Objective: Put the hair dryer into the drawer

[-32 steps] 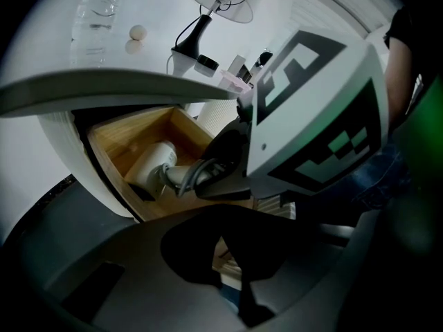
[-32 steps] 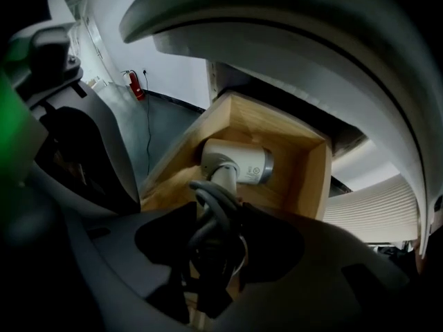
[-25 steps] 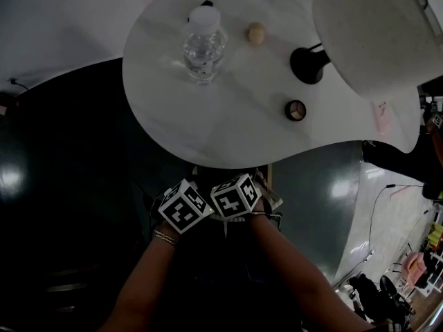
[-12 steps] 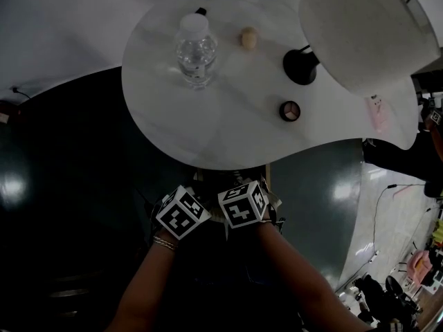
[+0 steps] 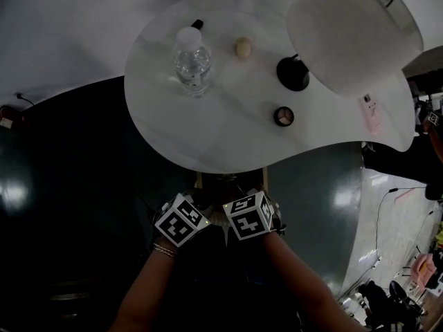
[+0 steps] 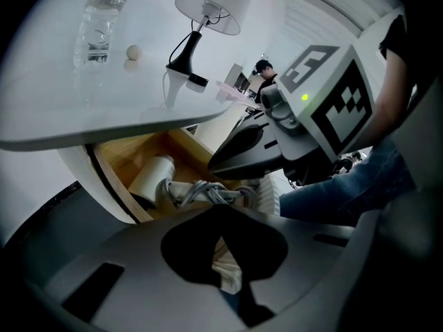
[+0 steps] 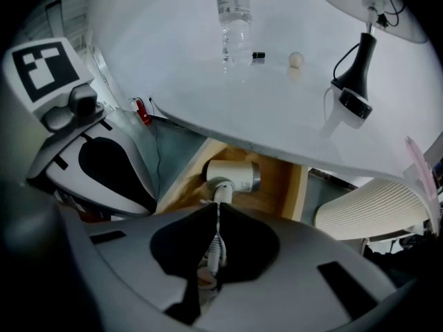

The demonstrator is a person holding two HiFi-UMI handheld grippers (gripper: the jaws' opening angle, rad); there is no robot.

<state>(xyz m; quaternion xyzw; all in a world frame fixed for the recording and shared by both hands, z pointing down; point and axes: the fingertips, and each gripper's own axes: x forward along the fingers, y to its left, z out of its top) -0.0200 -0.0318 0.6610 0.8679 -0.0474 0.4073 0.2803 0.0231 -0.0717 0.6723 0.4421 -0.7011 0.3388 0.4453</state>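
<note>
The white hair dryer (image 6: 154, 177) (image 7: 232, 175) lies in the open wooden drawer (image 6: 118, 178) (image 7: 291, 178) under the table edge (image 5: 232, 180), with its grey cord (image 6: 208, 192) coiled beside it. My right gripper (image 7: 217, 213) (image 6: 214, 163) hovers over the drawer. Its jaws have just closed, the pads now meet, and nothing shows gripped; the dryer's handle shows through the slit below. My left gripper (image 6: 221, 216) is beside it, pads together, nothing held. In the head view only the two marker cubes (image 5: 182, 219) (image 5: 249, 215) show, side by side.
On the round white table (image 5: 173, 130) stand a water bottle (image 5: 192, 61), a small ball (image 5: 242, 47), a lamp with a black base (image 5: 293, 72) and white shade (image 5: 353, 33), and a round compact (image 5: 283, 116). A white ribbed chair (image 7: 374, 213) stands right of the drawer.
The right marker cube has shifted slightly right and toward me, away from the table edge. The left cube has hardly moved. The head camera has tilted, so the table sits higher in view.
</note>
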